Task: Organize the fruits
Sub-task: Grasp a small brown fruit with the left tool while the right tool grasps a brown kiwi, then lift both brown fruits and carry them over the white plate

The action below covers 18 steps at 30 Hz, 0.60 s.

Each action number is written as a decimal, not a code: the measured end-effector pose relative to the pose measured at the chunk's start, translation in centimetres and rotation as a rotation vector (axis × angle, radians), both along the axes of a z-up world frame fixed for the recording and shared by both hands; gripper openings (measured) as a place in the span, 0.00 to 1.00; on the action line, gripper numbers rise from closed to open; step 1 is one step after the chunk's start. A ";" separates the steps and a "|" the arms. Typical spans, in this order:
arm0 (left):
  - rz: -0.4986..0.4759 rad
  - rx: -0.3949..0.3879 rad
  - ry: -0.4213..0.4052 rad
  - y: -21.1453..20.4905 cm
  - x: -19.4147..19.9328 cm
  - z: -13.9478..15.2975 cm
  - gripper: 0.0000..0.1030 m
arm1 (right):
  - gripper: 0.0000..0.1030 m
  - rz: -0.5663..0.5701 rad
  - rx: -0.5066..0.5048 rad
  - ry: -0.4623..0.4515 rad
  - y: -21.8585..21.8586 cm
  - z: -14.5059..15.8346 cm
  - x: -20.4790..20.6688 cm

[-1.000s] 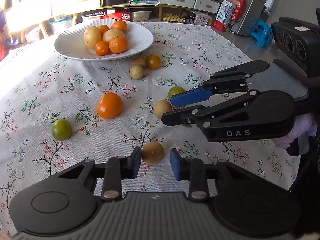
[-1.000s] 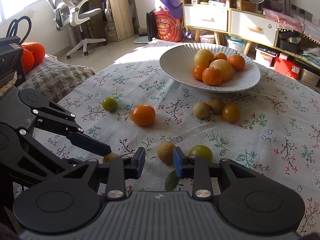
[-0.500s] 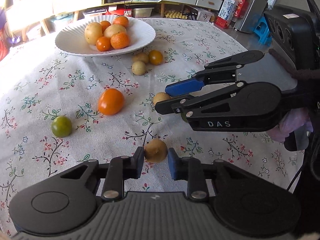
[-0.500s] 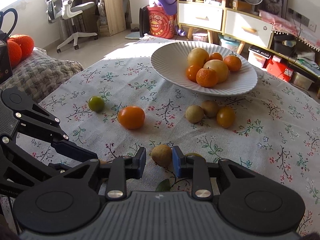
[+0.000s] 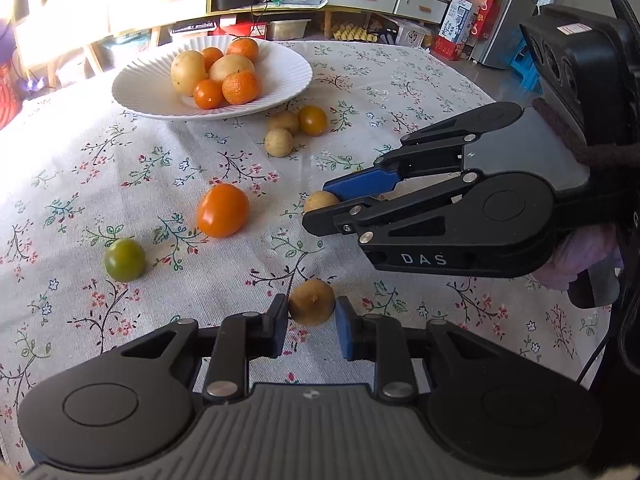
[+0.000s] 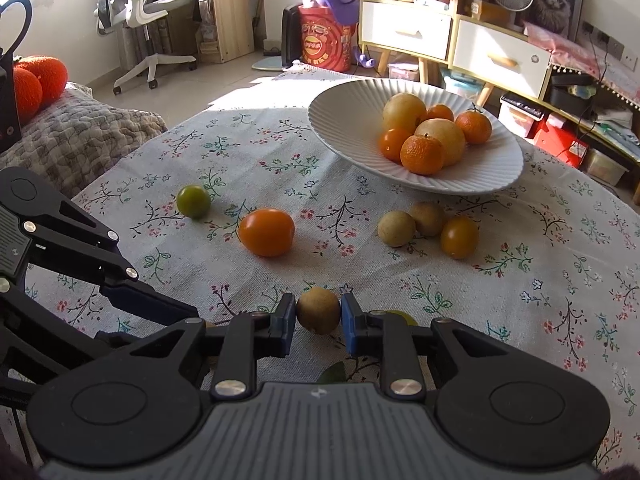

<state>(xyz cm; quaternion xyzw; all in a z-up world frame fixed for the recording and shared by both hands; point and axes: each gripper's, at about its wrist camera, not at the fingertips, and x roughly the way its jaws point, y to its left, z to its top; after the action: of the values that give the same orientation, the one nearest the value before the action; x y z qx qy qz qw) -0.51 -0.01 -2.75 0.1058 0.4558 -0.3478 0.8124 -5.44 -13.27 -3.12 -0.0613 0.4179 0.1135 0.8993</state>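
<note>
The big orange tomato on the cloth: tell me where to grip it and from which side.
Grip the big orange tomato across its shorter middle, coming down from above with one claw pad on its near side and one on its far side. It lies lengthwise on the tablecloth, apart from the green fruit, so both sides look open.

left hand-held gripper (image 5: 311,312) clamped, right hand-held gripper (image 6: 319,317) clamped

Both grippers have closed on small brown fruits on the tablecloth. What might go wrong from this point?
1. The left gripper pinches its round brown fruit only at the pad tips; it may squirt out on lifting.
2. The right gripper crosses close in front of the left; lifting together, they could collide.
3. A green fruit sits behind the right jaws and could get nudged.
</note>
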 end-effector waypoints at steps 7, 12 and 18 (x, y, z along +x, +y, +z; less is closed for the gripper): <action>0.038 -0.028 -0.030 0.0 0.8 1.0 0.11 | 0.21 -0.029 0.049 -0.032 -0.8 1.6 0.3; 0.072 -0.065 -0.069 -0.1 1.9 2.4 0.11 | 0.21 -0.074 0.071 -0.063 -2.0 2.6 1.0; 0.122 -0.115 -0.107 -0.5 3.6 3.7 0.11 | 0.21 -0.131 0.093 -0.095 -3.3 3.6 2.0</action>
<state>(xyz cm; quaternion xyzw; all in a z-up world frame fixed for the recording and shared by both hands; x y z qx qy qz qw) 3.08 -0.50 0.95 0.0494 0.3967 -0.3171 0.8600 -3.42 -16.57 0.44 0.0026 0.3720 0.0705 0.9256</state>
